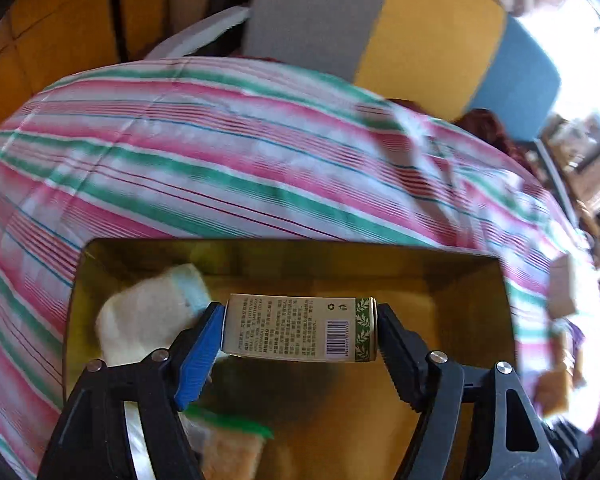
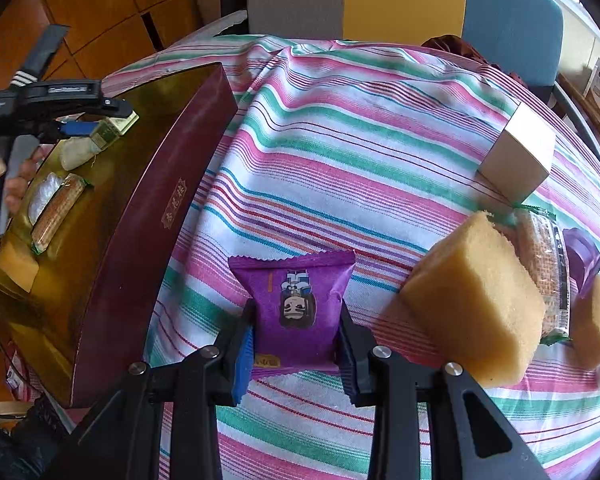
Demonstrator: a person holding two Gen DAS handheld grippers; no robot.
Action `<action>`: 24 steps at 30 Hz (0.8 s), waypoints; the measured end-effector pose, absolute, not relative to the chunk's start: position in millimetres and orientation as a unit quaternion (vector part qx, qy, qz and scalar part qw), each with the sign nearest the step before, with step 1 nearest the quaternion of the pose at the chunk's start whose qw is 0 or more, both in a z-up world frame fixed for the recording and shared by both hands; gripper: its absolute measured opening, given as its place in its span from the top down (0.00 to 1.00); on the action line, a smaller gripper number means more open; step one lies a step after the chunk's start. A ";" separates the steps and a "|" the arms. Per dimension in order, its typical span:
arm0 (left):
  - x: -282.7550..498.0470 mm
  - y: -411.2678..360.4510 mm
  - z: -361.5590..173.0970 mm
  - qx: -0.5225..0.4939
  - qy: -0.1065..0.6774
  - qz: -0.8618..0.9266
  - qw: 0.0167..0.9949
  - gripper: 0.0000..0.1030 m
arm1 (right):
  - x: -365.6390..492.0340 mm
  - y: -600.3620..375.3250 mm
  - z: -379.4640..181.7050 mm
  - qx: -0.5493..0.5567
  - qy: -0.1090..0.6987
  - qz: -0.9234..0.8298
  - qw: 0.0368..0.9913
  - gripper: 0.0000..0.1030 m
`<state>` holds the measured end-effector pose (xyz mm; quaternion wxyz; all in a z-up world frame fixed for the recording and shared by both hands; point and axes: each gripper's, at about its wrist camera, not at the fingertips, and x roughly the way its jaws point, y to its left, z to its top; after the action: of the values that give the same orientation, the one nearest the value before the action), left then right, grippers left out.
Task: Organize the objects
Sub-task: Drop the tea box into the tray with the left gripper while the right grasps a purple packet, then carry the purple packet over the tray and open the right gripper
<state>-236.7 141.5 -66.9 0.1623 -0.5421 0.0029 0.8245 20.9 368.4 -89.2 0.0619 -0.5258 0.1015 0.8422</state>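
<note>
1. Left wrist view: the left hand-held gripper (image 1: 300, 330) has a small printed carton (image 1: 300, 328) lying crosswise between its jaws, above the gold floor of the open gift box (image 1: 476, 304). The blue pad touches one end. The black jaw sits at the other end, with perhaps a sliver of gap, so I cannot tell if the pinch holds firm.
2. A pale sponge (image 1: 140, 316) lies just left of the carton inside the box, and a green-edged biscuit pack (image 1: 232, 444) lies nearer. In my judgement, set the carton down on the bare gold patch to the right, flat on its long side.
3. Lower it until it rests on the floor, then spread the jaws. A drop could tip it onto the sponge.
4. Right wrist view: the right hand-held gripper (image 2: 298, 316) pinches a purple snack packet (image 2: 296, 304) at its sides, low over the striped cloth (image 2: 340, 140) on the desk.
5. Yellow sponge blocks (image 2: 472, 300) and a white box (image 2: 516, 152) wait at the right, likely next.
</note>
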 end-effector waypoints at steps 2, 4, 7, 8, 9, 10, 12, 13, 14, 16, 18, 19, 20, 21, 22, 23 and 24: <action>-239.9 139.2 -66.9 -0.539 -0.003 0.827 0.160 0.24 | 21.3 369.1 -89.1 -0.525 0.103 0.842 0.061 0.66; -237.1 135.7 -63.9 -0.533 -0.010 0.830 0.161 0.18 | 21.0 369.0 -88.8 -0.525 0.102 0.843 0.061 0.66; -227.1 130.5 -57.0 -0.520 -0.004 0.840 0.159 0.14 | 21.3 368.5 -88.4 -0.525 0.102 0.843 0.062 0.66; -223.5 128.7 -54.2 -0.515 -0.003 0.843 0.158 0.14 | 21.7 368.1 -88.3 -0.524 0.102 0.843 0.062 0.66; -217.7 126.8 -49.5 -0.506 -0.002 0.847 0.161 0.14 | 22.1 368.1 -88.2 -0.524 0.103 0.843 0.062 0.66; -212.4 126.3 -45.3 -0.498 0.003 0.853 0.160 0.14 | 22.9 368.0 -87.8 -0.524 0.103 0.844 0.062 0.66; -197.3 122.4 -35.1 -0.475 0.022 0.866 0.153 0.14 | 23.7 368.5 -87.8 -0.523 0.103 0.844 0.062 0.66; -188.1 120.7 -30.0 -0.463 0.030 0.872 0.153 0.14 | 24.3 368.6 -87.6 -0.522 0.102 0.844 0.062 0.66; -178.4 118.2 -24.8 -0.451 0.035 0.878 0.156 0.14 | 24.8 368.2 -87.5 -0.522 0.102 0.845 0.062 0.66; -159.7 113.1 -17.7 -0.432 0.041 0.887 0.158 0.14 | 26.1 368.3 -87.1 -0.521 0.101 0.845 0.063 0.66; -140.8 108.1 -12.8 -0.421 0.047 0.892 0.160 0.14 | 26.0 368.9 -87.0 -0.520 0.100 0.846 0.064 0.66; -132.1 104.8 -11.0 -0.416 0.047 0.894 0.163 0.14 | 26.4 368.7 -86.9 -0.520 0.099 0.846 0.065 0.66; -122.3 101.5 -9.2 -0.409 0.048 0.896 0.165 0.14 | 26.9 368.7 -86.7 -0.519 0.097 0.846 0.066 0.66; -114.3 99.1 -7.8 -0.405 0.051 0.898 0.165 0.14 | 27.4 368.4 -86.5 -0.519 0.095 0.847 0.066 0.66; -106.5 96.8 -6.2 -0.401 0.054 0.900 0.164 0.14 | 25.8 366.1 -87.0 -0.519 0.095 0.847 0.067 0.66; -99.1 94.5 -3.6 -0.395 0.056 0.902 0.165 0.14 | 25.8 365.5 -87.1 -0.519 0.095 0.847 0.068 0.66; -91.4 92.3 -1.1 -0.389 0.059 0.905 0.164 0.14 | 25.7 364.9 -87.3 -0.518 0.095 0.847 0.068 0.66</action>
<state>-91.4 92.3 -1.1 0.1638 -0.3892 0.0591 0.9045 25.7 364.9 -87.3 0.0683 -0.5181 0.0951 0.8473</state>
